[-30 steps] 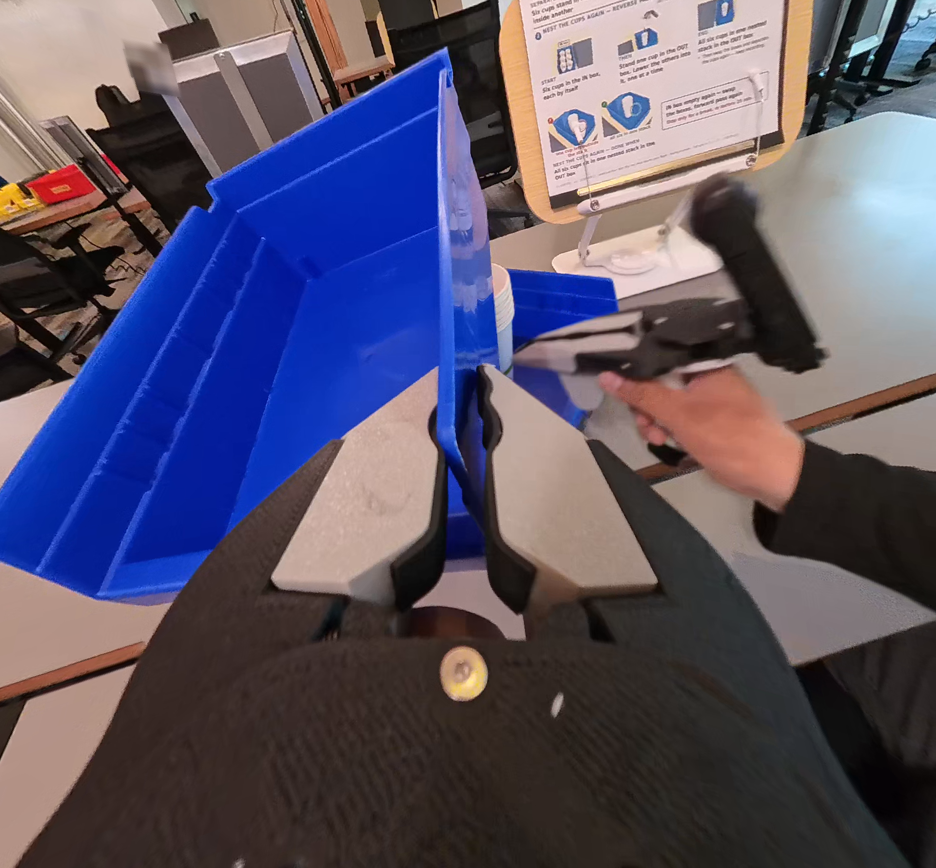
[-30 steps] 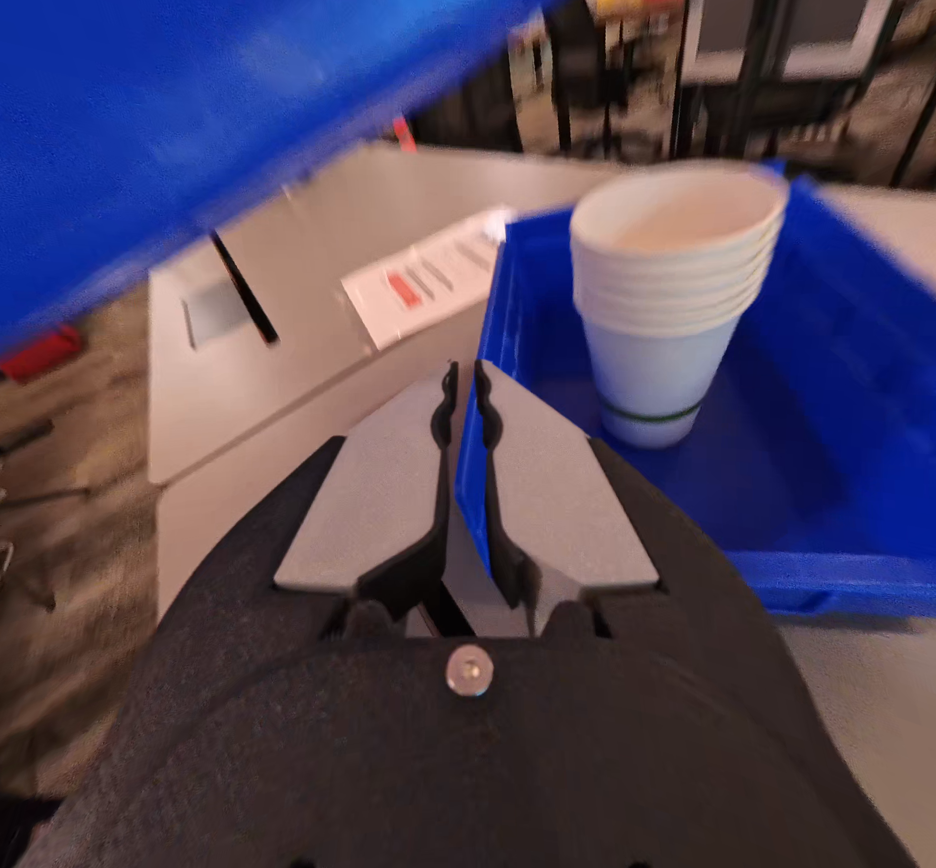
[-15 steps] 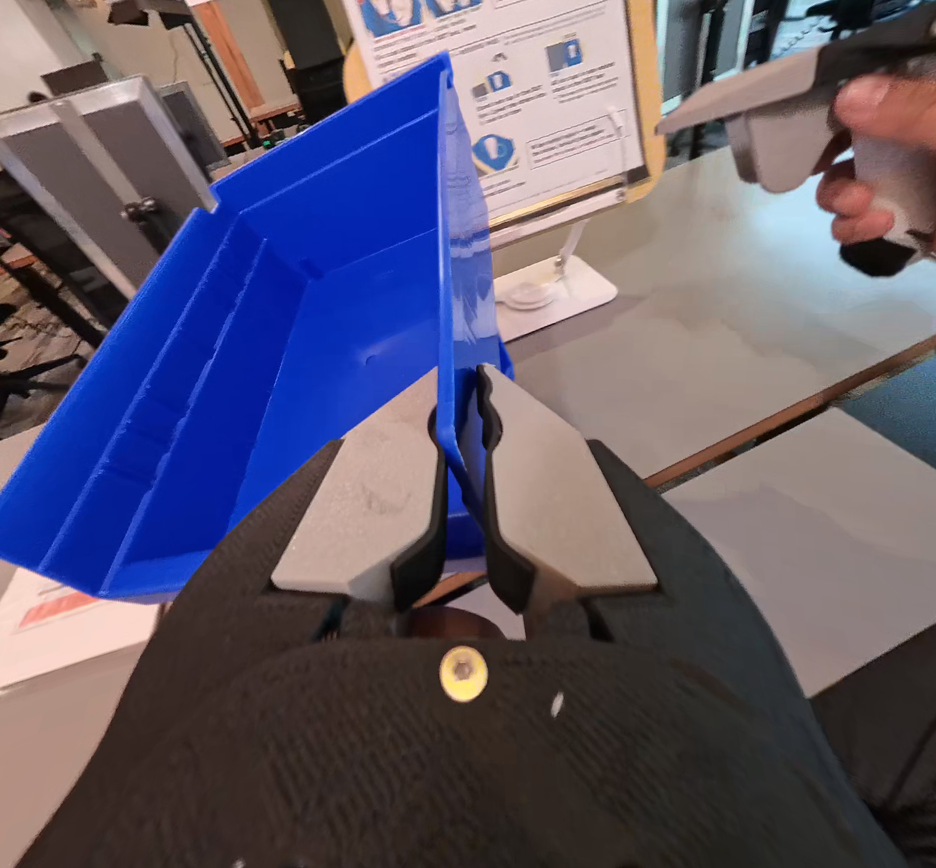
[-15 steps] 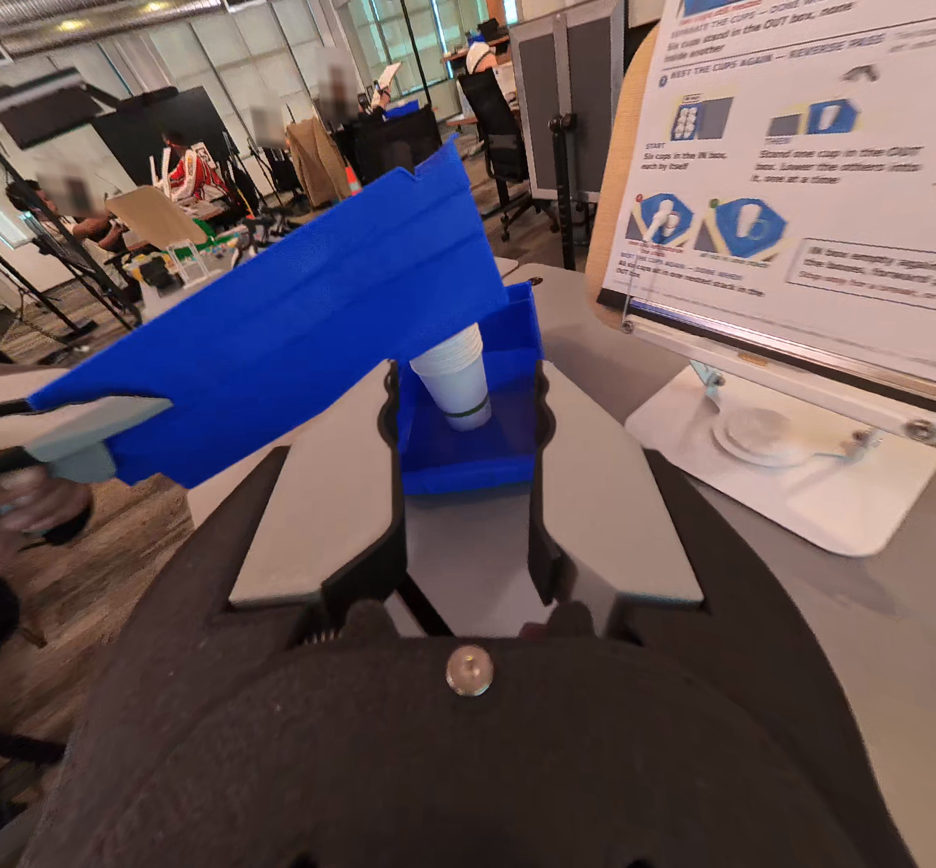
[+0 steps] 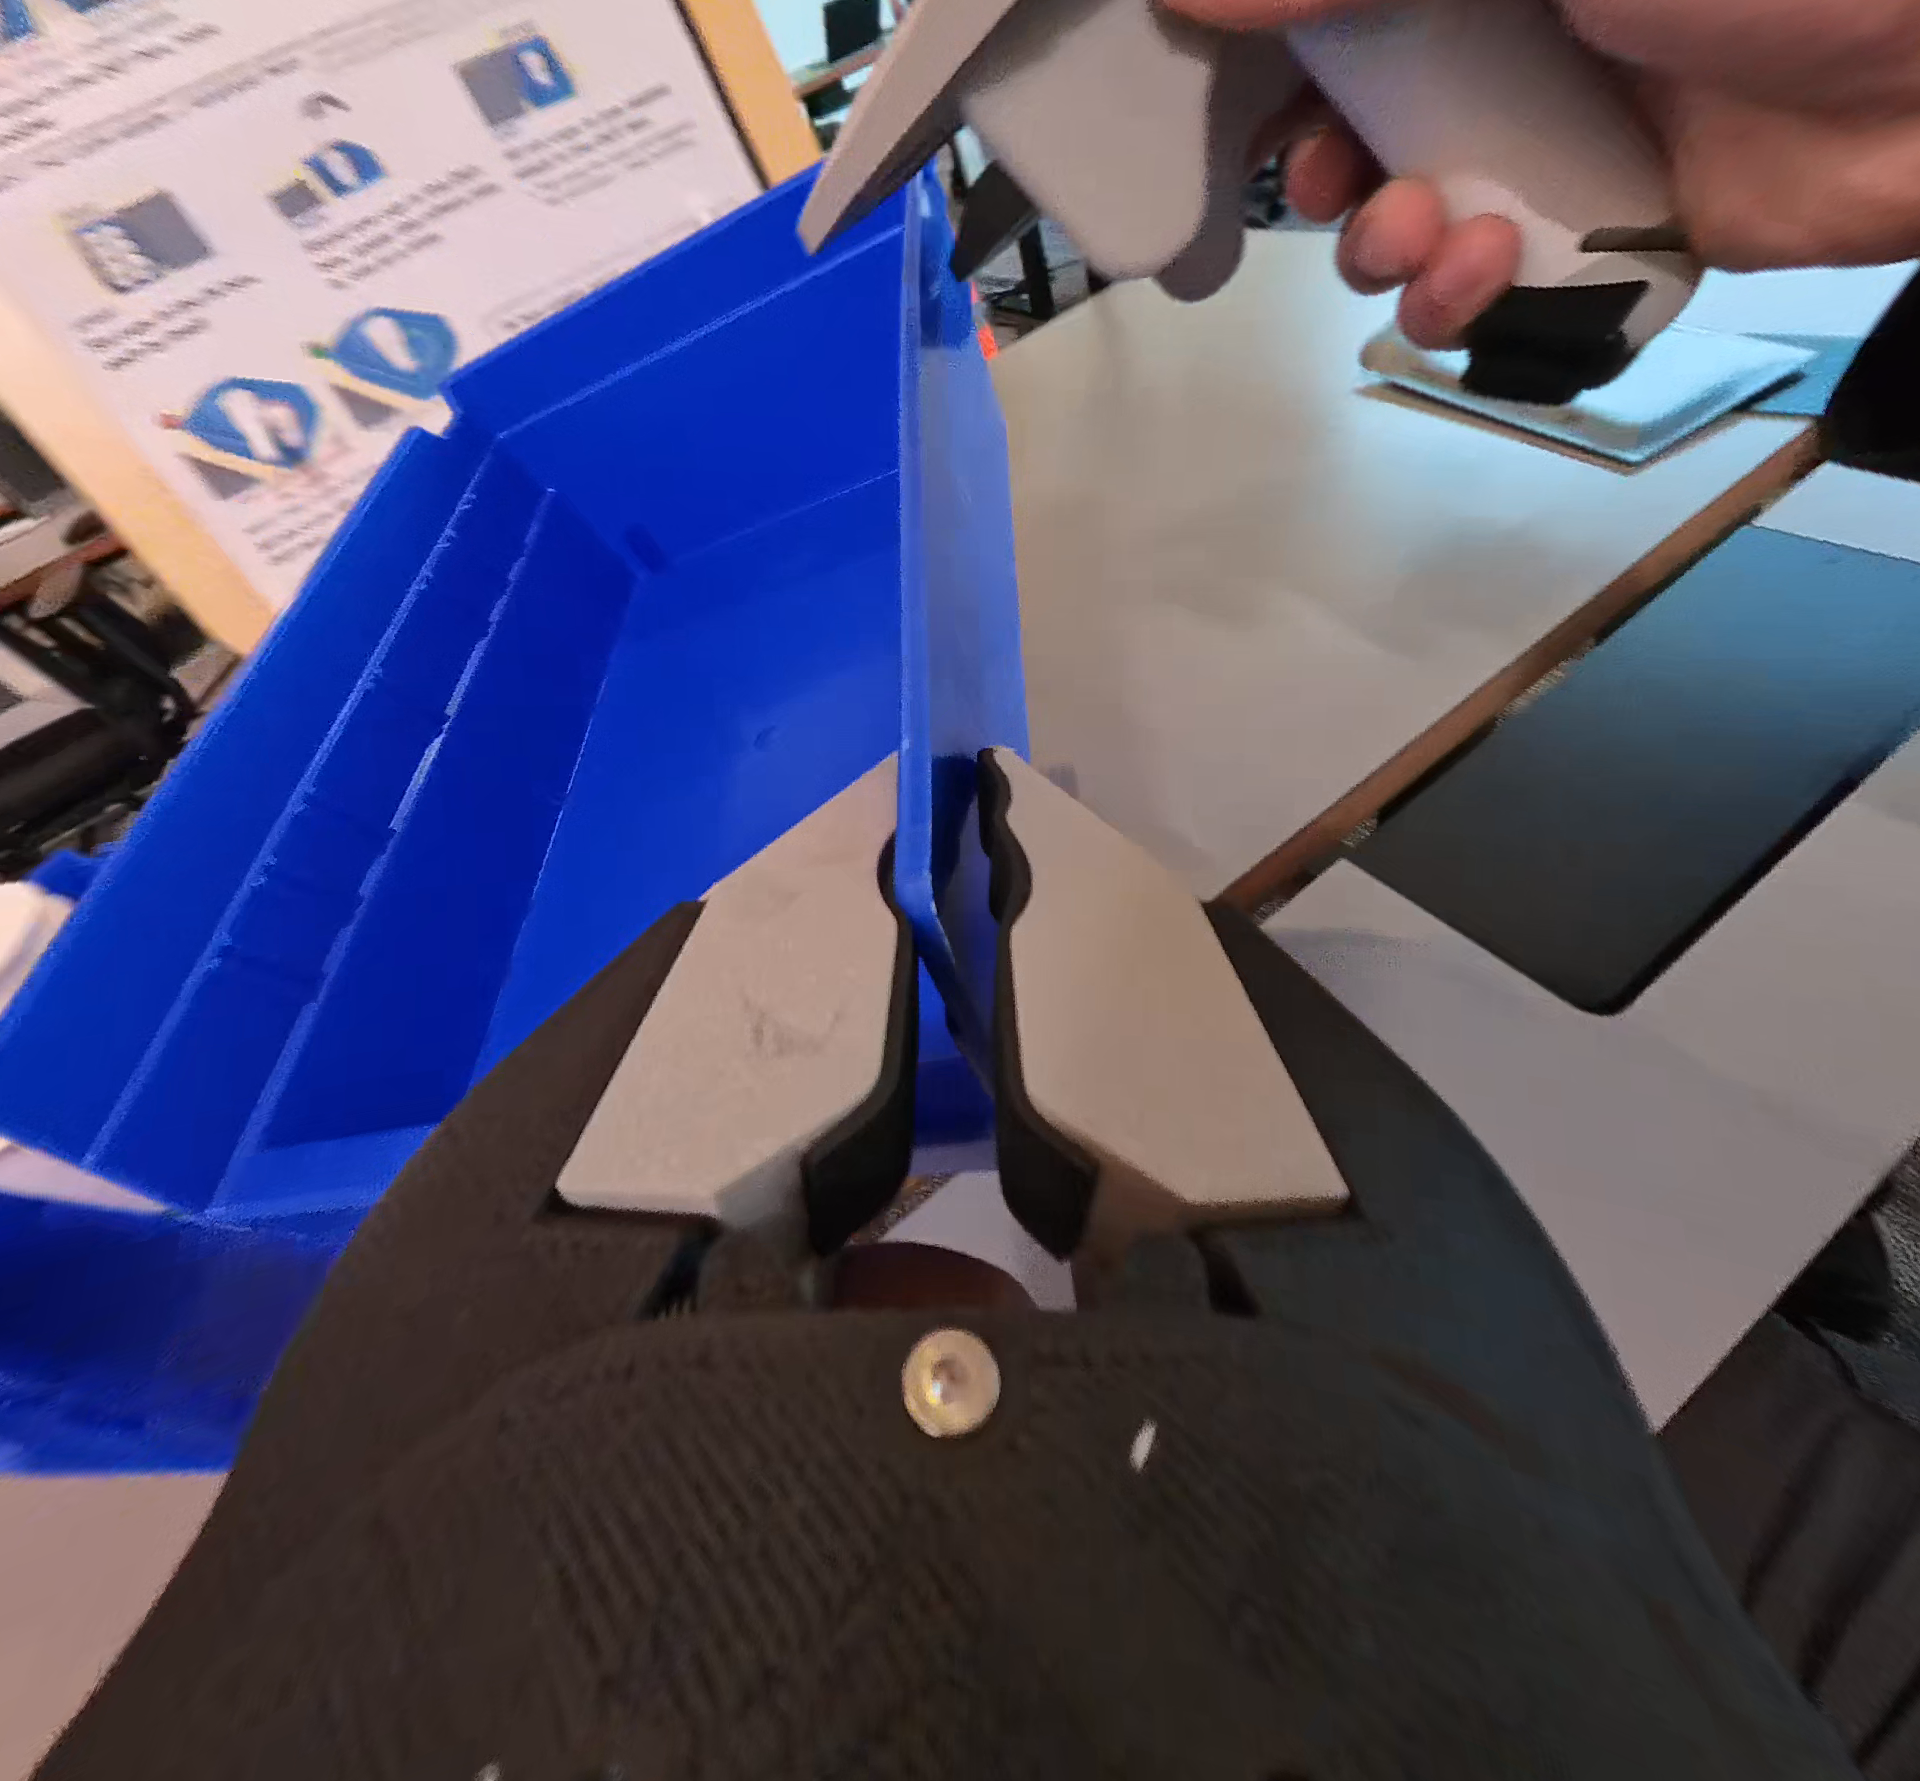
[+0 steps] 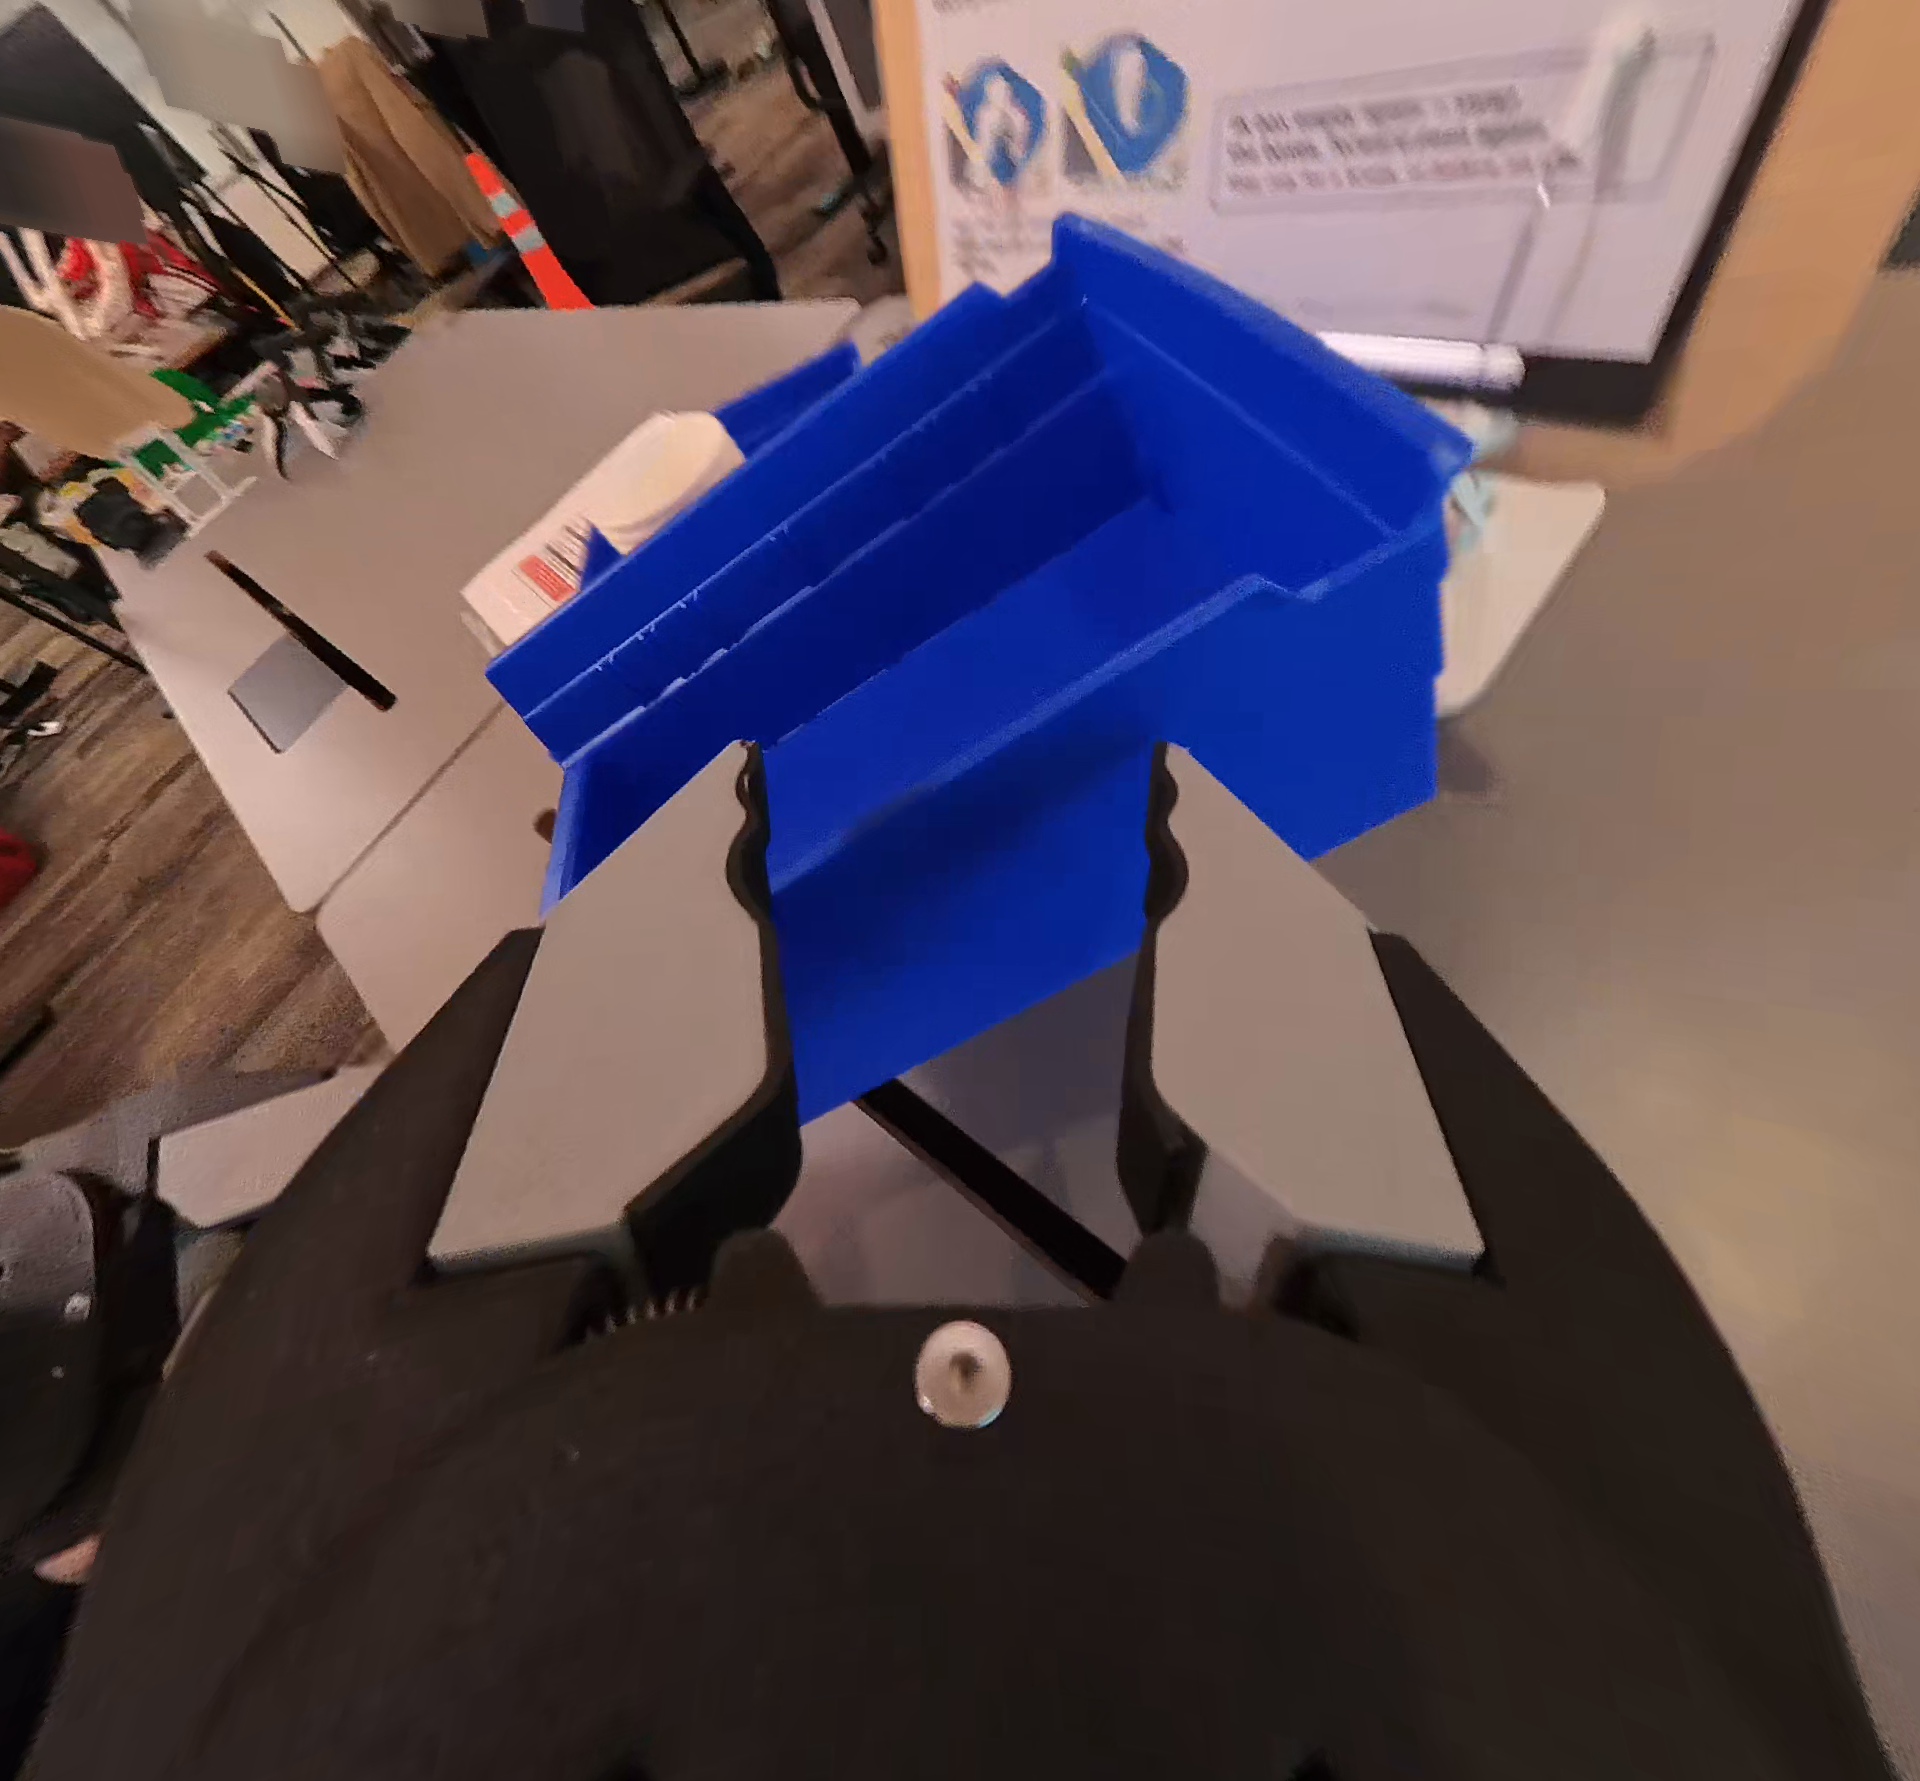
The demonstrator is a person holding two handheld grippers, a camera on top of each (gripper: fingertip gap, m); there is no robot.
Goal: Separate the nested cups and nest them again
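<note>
Blue bin (image 5: 644, 713) held tilted above the table (image 5: 1299, 609).
Left hand-held gripper (image 5: 940, 858) pinches its side wall; right hand-held gripper (image 6: 951, 796) spread apart; white cups (image 6: 665, 474) mostly hidden behind bin.

An open-plan office turned into a data-collection lab.

Pale grey worktops (image 6: 582, 401) pushed together fill the middle of the right wrist view, over wood-look flooring (image 6: 125, 910) at the left edge. A printed instruction board (image 6: 1382, 69) on a wooden backing stands at the upper right. The upper left shows black stands and tripods (image 6: 717, 69), an orange cone (image 6: 525, 240) and cluttered desks beyond. A blue plastic storage bin (image 6: 1039, 588) occupies the centre.
</note>
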